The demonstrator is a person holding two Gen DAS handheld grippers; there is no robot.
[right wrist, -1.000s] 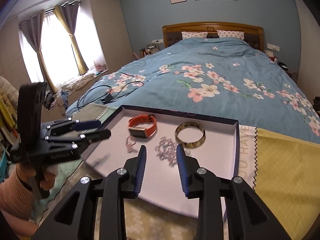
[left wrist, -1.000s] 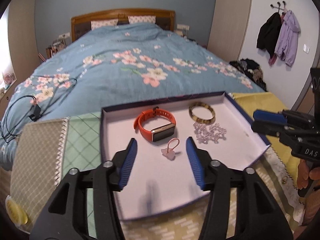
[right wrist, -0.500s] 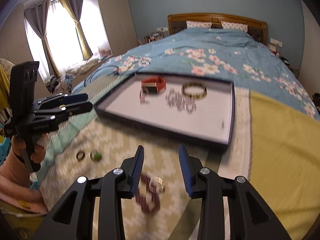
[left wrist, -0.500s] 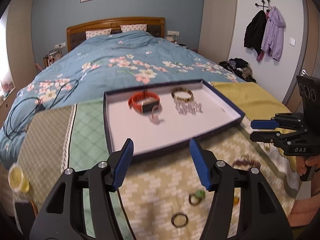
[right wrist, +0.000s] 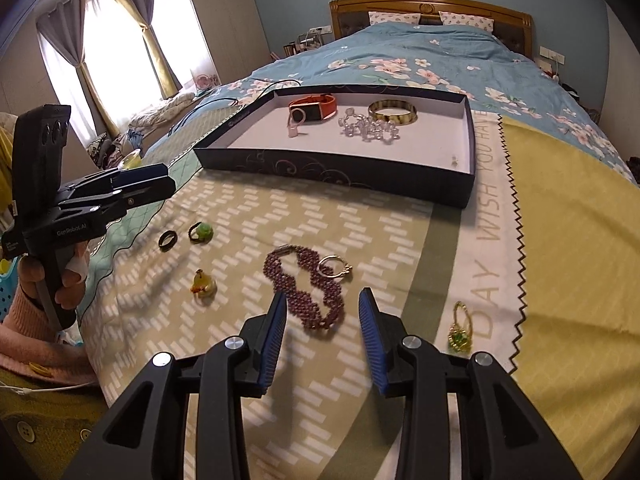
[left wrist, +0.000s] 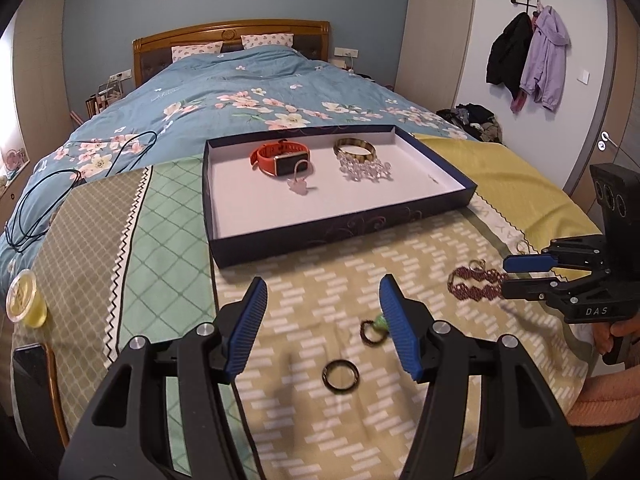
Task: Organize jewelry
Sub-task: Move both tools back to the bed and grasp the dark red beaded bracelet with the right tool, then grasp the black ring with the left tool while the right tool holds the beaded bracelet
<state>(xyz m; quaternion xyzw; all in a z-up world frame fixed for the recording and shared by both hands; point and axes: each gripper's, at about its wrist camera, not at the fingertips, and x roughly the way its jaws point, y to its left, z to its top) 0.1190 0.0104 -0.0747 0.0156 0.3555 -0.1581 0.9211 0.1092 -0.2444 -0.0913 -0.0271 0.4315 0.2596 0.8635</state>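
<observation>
Shallow dark-blue tray [left wrist: 340, 228], white floor, rectangular, long axis across bed; inside at far end: orange watch [left wrist: 280, 157], tortoiseshell bangle [right wrist: 393, 111], clear crystal bracelet [left wrist: 365, 168].
Beaded maroon bracelet [right wrist: 304, 286] on patterned cloth, long axis diagonal, directly ahead of right gripper [right wrist: 322, 334]; jaws moderately apart, empty.
Left gripper [left wrist: 323, 326] wide open, empty, above black ring [left wrist: 341, 375].

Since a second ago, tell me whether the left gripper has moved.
Yes. The left gripper has pulled back toward the person: its fingertips were over the tray floor by the orange watch; now they hang short of the tray's near wall, over the black ring.
</observation>
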